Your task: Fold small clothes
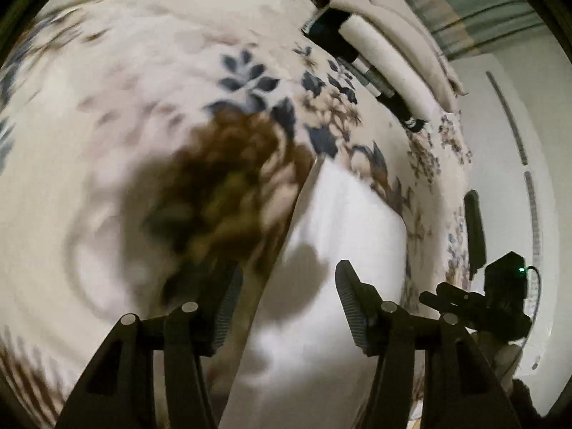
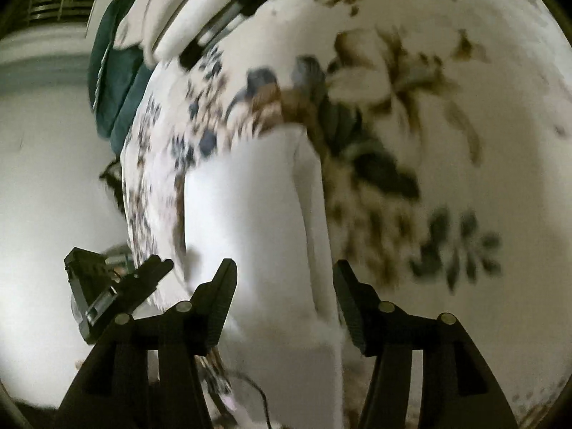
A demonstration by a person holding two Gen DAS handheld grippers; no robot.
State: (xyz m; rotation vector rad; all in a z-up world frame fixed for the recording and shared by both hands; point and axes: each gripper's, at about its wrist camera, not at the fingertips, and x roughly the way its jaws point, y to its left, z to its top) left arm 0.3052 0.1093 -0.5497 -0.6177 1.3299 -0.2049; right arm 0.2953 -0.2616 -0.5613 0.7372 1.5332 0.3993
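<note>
A small white garment [image 1: 343, 236] lies flat on a floral bedspread [image 1: 143, 89]. In the left wrist view my left gripper [image 1: 286, 279] is open above the garment's left edge, nothing between its fingers. The right gripper shows at the right of that view [image 1: 475, 300]. In the right wrist view the white garment [image 2: 246, 221] runs up the middle with a folded edge on its right side. My right gripper [image 2: 284, 275] is open over it and empty. The left gripper shows at the left of that view [image 2: 118, 286]. Both views are motion-blurred.
Folded white, black and grey clothes [image 1: 375, 60] are stacked along the far side of the bed. A dark green cloth [image 2: 118, 82] lies near them. The bed edge [image 1: 461, 178] drops to a white floor [image 2: 53, 178].
</note>
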